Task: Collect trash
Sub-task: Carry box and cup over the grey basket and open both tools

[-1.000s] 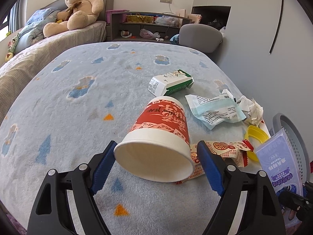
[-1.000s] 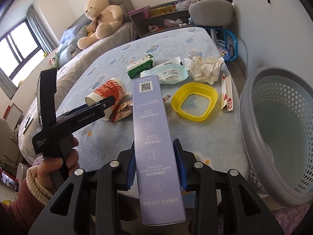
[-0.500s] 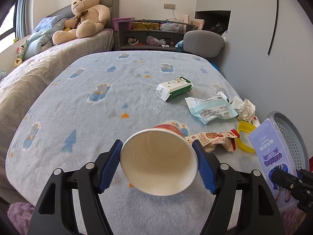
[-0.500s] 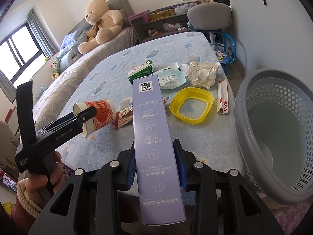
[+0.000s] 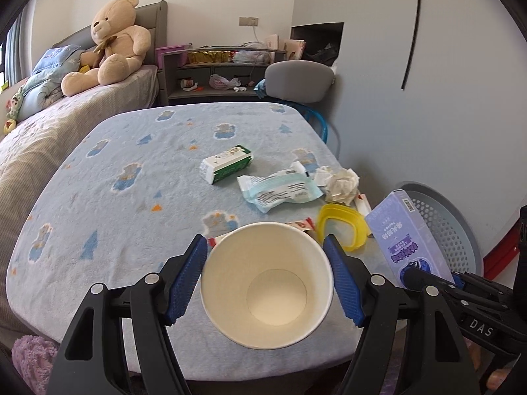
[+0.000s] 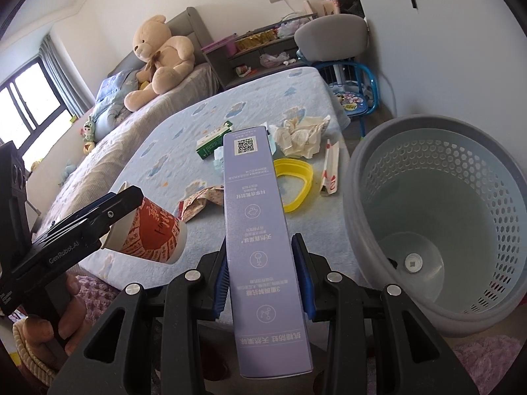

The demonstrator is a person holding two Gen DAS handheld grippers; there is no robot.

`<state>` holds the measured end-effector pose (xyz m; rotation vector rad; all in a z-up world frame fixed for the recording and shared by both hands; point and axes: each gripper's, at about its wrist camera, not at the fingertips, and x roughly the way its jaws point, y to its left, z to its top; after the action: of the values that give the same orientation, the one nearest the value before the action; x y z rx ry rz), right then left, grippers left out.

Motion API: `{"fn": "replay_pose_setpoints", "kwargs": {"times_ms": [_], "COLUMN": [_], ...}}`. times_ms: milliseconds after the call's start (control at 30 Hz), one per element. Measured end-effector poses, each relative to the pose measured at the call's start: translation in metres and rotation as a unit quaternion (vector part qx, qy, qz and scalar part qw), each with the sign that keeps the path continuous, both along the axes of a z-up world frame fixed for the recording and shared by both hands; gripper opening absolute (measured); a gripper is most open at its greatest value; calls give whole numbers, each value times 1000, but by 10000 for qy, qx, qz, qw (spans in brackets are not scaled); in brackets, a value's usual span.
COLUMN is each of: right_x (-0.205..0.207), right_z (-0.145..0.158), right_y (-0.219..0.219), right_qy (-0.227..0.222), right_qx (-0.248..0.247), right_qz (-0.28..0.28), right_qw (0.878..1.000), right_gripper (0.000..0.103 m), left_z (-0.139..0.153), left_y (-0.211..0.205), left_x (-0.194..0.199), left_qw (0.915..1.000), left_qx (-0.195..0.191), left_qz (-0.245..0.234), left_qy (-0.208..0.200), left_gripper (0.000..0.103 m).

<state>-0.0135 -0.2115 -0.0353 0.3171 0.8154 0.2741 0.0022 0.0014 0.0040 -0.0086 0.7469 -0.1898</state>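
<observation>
the left gripper [image 5: 266,276] pinches a paper cup [image 5: 266,286] at its rim, lifted just off the table [image 5: 108,230] edge. the right gripper [image 6: 263,275] clamps a purple box [image 6: 260,230]. the grey basket [image 6: 369,177] stands beside the table, seemingly holding little.

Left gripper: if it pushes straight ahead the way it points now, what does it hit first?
Probably the snack wrapper just beyond the paper cup held by the left gripper, then the table; depth is unclear.

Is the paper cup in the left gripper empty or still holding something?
Empty. The left wrist view looks straight into the paper cup, held between the left gripper fingers: bare white walls and bottom, no liquid or scraps.
</observation>
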Motion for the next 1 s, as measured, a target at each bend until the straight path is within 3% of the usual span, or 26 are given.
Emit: {"fn": "replay_pose_setpoints", "kwargs": {"times_ms": [333, 567, 733, 1000], "right_x": [-11, -9, 1, 10], "right_z": [7, -1, -11, -20], "right_y": [-81, -138, -158, -175], "right_qy": [-47, 56, 221, 289], "right_qx": [-250, -456, -488, -402], "right_qz": [-860, -1452, -1568, -1654], "right_qw": [9960, 9883, 9862, 9850], "right_gripper": [35, 35, 35, 35], "left_z": [7, -2, -3, -3], "left_y": [-95, -157, -189, -221], "left_x": [12, 32, 39, 48], "left_qw": [9964, 9924, 9900, 9862], "left_qx": [-207, -45, 188, 88], "left_qz": [-824, -1226, -1392, -1654], "left_qy": [-79, 27, -150, -38], "left_gripper": [70, 70, 70, 70]}}
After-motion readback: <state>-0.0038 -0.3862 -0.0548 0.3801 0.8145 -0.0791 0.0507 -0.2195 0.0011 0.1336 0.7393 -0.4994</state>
